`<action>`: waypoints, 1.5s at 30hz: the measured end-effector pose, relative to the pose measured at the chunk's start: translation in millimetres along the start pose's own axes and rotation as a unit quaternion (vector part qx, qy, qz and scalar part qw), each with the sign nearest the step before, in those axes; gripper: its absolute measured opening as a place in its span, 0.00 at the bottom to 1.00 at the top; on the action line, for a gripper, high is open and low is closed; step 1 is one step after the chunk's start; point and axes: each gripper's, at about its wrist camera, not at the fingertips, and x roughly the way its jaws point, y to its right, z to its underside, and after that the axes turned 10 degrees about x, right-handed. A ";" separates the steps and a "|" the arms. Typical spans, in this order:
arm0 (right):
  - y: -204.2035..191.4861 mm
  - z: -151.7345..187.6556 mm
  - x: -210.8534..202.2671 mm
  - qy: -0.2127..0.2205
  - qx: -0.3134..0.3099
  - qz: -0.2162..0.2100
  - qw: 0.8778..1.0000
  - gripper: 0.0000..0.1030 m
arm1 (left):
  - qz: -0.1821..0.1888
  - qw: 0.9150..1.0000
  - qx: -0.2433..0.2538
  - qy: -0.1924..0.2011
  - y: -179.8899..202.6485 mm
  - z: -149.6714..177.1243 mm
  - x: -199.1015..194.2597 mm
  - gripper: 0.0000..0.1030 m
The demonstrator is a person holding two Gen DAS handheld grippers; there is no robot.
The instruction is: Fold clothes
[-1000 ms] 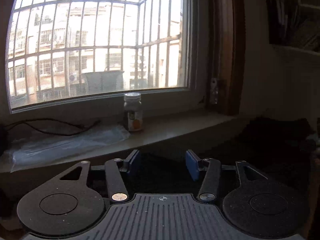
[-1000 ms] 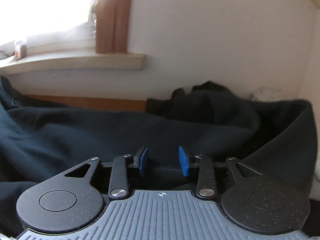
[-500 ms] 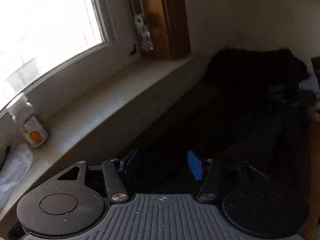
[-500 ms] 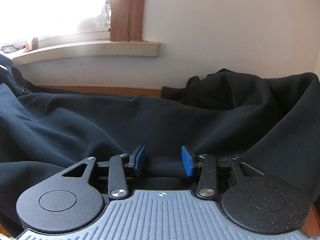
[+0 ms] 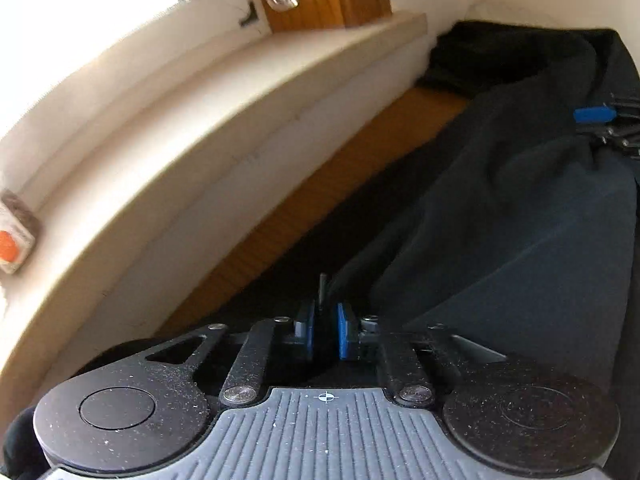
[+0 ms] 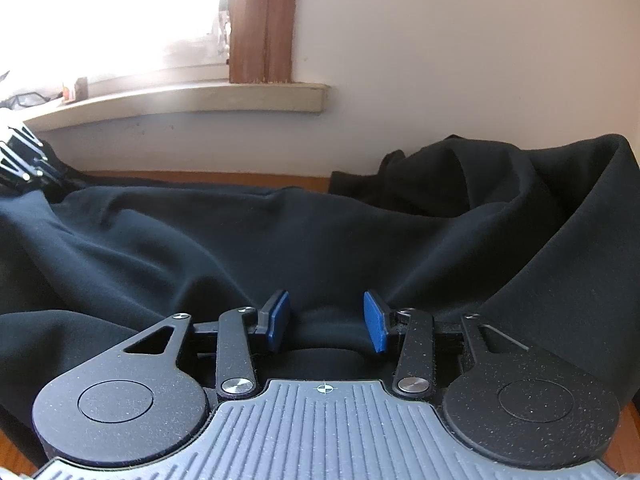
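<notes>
A dark navy garment (image 6: 248,248) lies spread in loose folds over a wooden table (image 5: 320,184). My left gripper (image 5: 325,330) sits low at the garment's (image 5: 500,240) left end, its blue pads almost together on a thin edge of the cloth. My right gripper (image 6: 326,322) is open at the other end, and a ridge of cloth rises between its blue fingers without being pinched. Each gripper shows in the other's view: the right gripper (image 5: 592,114) at the far right, the left gripper (image 6: 24,160) at the far left edge.
A second dark garment (image 6: 448,172) is heaped against the white wall at the back right. A pale windowsill (image 5: 208,128) runs along the table's far side under a bright window, with a small bottle (image 5: 14,240) on it.
My left gripper swung down from facing the window to the table and closed on the garment's edge. The right gripper stayed open and moved a little closer into the cloth.
</notes>
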 end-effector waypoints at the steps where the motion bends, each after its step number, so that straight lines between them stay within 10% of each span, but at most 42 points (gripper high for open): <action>1: -1.3 0.1 -0.1 0.001 -0.003 0.002 1.000 0.41 | -0.001 1.000 -0.001 -0.002 -0.6 1.0 2.2 0.09; 10: -20.6 -6.5 -1.9 -0.028 0.014 -0.056 0.998 0.41 | -0.039 0.992 -0.055 0.108 -45.9 15.7 -98.7 0.08; 26: -105.2 -20.8 -12.5 -0.062 -0.040 -0.156 0.985 0.49 | -0.045 0.993 -0.087 0.065 -63.9 90.2 -119.3 0.22; 31: -74.3 -48.0 -47.7 -0.014 -0.028 -0.130 0.991 0.49 | -0.045 0.991 -0.085 0.091 -55.6 77.6 -129.6 0.40; 45: 29.7 -92.6 -22.9 -0.001 0.004 0.051 0.999 0.50 | 0.077 0.989 -0.030 0.124 39.2 -21.5 -51.9 0.40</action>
